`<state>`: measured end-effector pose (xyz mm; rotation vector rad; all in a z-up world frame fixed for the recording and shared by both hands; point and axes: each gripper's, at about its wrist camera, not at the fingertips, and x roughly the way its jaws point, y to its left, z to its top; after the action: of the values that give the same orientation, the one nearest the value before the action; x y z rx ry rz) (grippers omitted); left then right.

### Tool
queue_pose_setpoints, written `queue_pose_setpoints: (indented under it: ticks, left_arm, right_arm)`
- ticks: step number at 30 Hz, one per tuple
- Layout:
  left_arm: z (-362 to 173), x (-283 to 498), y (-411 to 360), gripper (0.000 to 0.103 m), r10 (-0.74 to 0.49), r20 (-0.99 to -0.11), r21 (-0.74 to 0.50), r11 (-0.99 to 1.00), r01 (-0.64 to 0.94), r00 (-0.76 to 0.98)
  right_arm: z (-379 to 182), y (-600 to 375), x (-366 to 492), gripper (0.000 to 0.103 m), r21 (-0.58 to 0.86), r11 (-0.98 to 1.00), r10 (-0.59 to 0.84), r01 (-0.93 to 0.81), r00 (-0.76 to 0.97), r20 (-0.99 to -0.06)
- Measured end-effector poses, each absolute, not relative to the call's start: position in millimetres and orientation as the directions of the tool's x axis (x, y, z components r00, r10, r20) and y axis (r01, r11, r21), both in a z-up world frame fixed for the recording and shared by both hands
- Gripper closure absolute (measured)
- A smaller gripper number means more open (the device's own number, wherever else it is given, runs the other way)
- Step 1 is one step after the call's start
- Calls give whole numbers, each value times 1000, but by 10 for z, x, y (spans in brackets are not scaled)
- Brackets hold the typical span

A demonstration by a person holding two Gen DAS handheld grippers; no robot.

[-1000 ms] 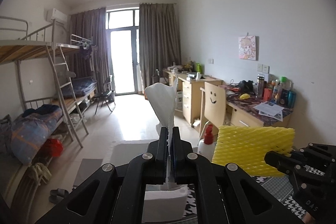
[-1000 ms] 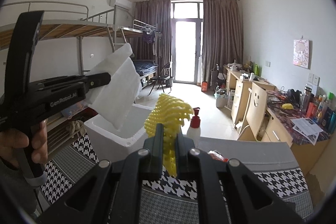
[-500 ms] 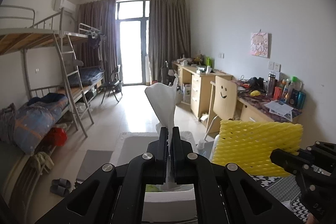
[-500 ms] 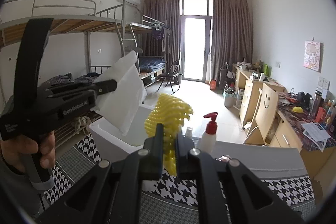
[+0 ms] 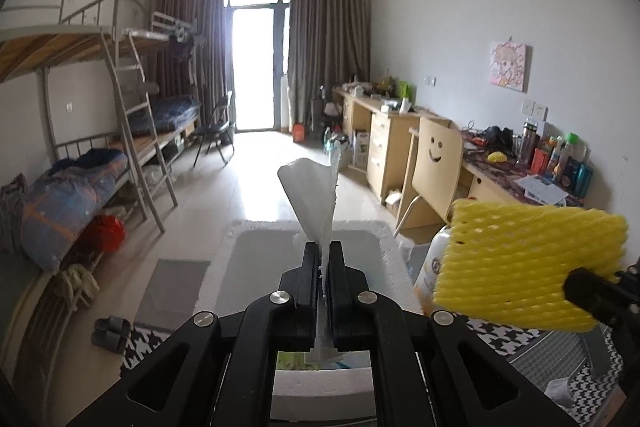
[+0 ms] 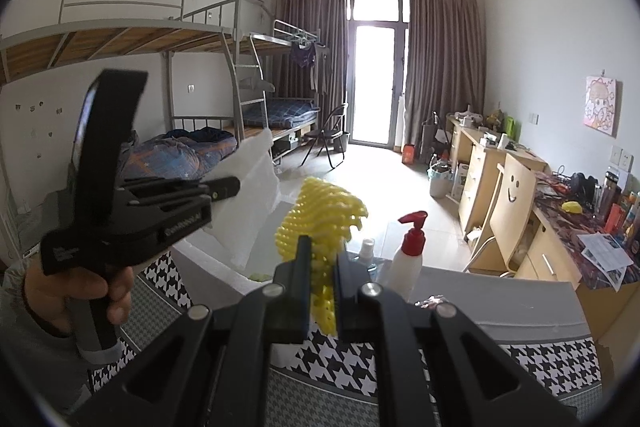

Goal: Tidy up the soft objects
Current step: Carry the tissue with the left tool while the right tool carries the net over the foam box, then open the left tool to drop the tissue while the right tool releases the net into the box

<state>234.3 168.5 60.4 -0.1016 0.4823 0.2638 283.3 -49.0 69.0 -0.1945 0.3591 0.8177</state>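
Note:
My left gripper (image 5: 324, 259) is shut on a white foam sheet (image 5: 314, 195) and holds it upright over the open white foam box (image 5: 240, 259). It also shows in the right wrist view (image 6: 224, 189) with the sheet (image 6: 252, 211). My right gripper (image 6: 322, 259) is shut on a yellow foam net sleeve (image 6: 320, 223), held above the table just right of the box (image 6: 208, 267). The sleeve shows in the left wrist view (image 5: 520, 267) at the right.
A red-capped pump bottle (image 6: 410, 255) and a small clear bottle (image 6: 366, 255) stand just beyond the right gripper. The table has a houndstooth cloth (image 6: 520, 359). A smiley-face chair (image 5: 434, 163) and desks stand to the right, bunk beds (image 5: 100, 131) to the left.
Both grippers have tilted down and moved over the box with their loads still held. The box now lies directly under the left gripper.

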Motion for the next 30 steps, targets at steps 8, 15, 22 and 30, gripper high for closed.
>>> queue_pose_setpoints:
  ticks: [8, 15, 22, 30]
  left_arm:
    - [556, 2295, 1752, 28, 299, -475, -1, 940, -341, 827]
    - [606, 2136, 1872, 9, 330, -447, -27, 924, -381, 831]
    - [685, 1942, 2003, 1, 367, -409, -44, 907, -419, 835]
    - [681, 1838, 2034, 1, 378, -403, -47, 901, -432, 833]
  right_arm:
    - [693, -409, 2851, 91, -40, 667, 672, -744, 625, -397]
    - [685, -318, 2914, 91, -43, 658, 675, -752, 614, -409]
    - [655, -169, 2959, 91, -38, 647, 680, -762, 598, -425]
    - [625, -41, 2997, 91, -25, 634, 687, -773, 578, -440]
